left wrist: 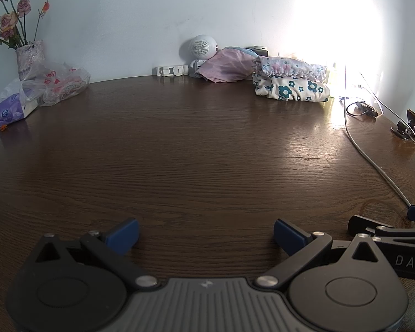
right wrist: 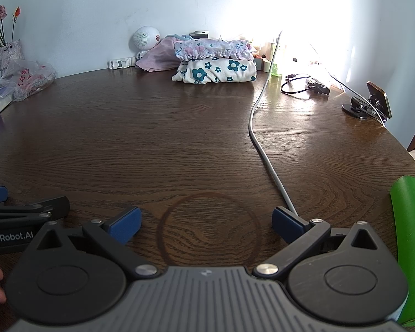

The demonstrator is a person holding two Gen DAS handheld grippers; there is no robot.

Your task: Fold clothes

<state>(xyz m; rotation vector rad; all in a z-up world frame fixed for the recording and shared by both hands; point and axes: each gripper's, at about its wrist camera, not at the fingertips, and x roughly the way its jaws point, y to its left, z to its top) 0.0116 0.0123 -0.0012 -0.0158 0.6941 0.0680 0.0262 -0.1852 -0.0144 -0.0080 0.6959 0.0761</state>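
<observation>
Clothes lie at the far edge of the dark wooden table (left wrist: 179, 144) against the wall: a folded cream garment with teal flowers (left wrist: 292, 89) (right wrist: 217, 70), a frilled floral garment (left wrist: 289, 67) (right wrist: 213, 48) stacked on it, and a crumpled pink garment (left wrist: 224, 66) (right wrist: 159, 58) to their left. My left gripper (left wrist: 206, 233) is open low over the near table, nothing between its blue pads. My right gripper (right wrist: 206, 222) is open too, beside it on the right, over a ring stain (right wrist: 209, 227). Both are far from the clothes.
A grey cable (right wrist: 258, 127) (left wrist: 373, 160) runs from the back right toward the right gripper. A vase of dried roses (left wrist: 27, 55), plastic bags (left wrist: 61, 83) and a tissue pack (left wrist: 11, 110) sit back left. A round white speaker (left wrist: 202, 45), phone stand (right wrist: 369, 102) and a green object (right wrist: 410, 235) at right.
</observation>
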